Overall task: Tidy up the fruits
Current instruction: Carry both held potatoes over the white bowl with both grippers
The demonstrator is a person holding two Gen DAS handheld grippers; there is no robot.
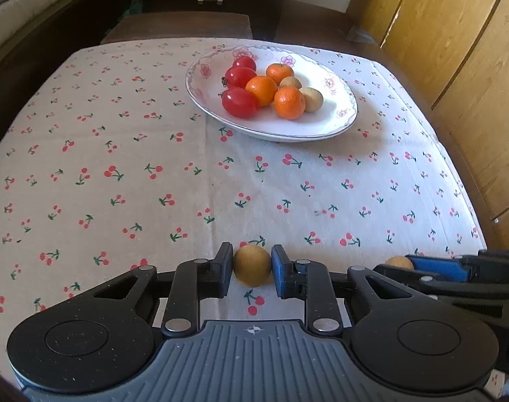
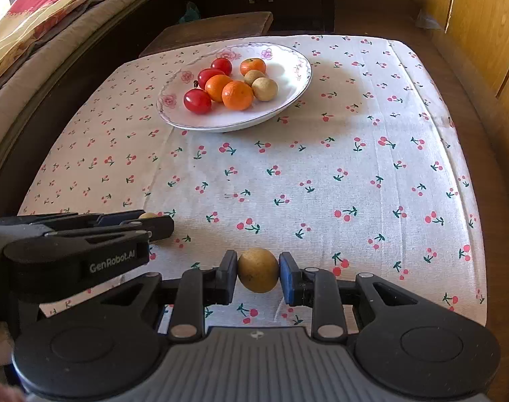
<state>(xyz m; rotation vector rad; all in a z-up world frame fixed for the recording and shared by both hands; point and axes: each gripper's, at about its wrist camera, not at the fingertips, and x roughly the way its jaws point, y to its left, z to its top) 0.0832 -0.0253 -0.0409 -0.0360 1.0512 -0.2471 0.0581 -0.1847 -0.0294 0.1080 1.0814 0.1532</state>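
My left gripper (image 1: 252,257) is shut on a tan round longan (image 1: 252,268), low over the cherry-print cloth (image 1: 120,167). Just to its right in that view, my right gripper (image 1: 409,265) holds a second longan (image 1: 398,262). The right wrist view shows that right gripper (image 2: 258,261) shut on its longan (image 2: 258,273), with the left gripper (image 2: 155,222) at the left edge and its longan (image 2: 148,215) barely showing. A flowered white plate (image 1: 324,119) (image 2: 288,67) at the far side holds three red tomatoes (image 1: 239,102), three oranges (image 1: 289,102) and two longans (image 1: 311,99).
The clothed table ends close behind the plate, where a dark wooden stool (image 1: 177,26) stands. A yellow wooden wardrobe (image 1: 455,50) runs along the right side. A bed with a patterned cover (image 2: 36,33) lies to the left. Bare cloth stretches between the grippers and the plate.
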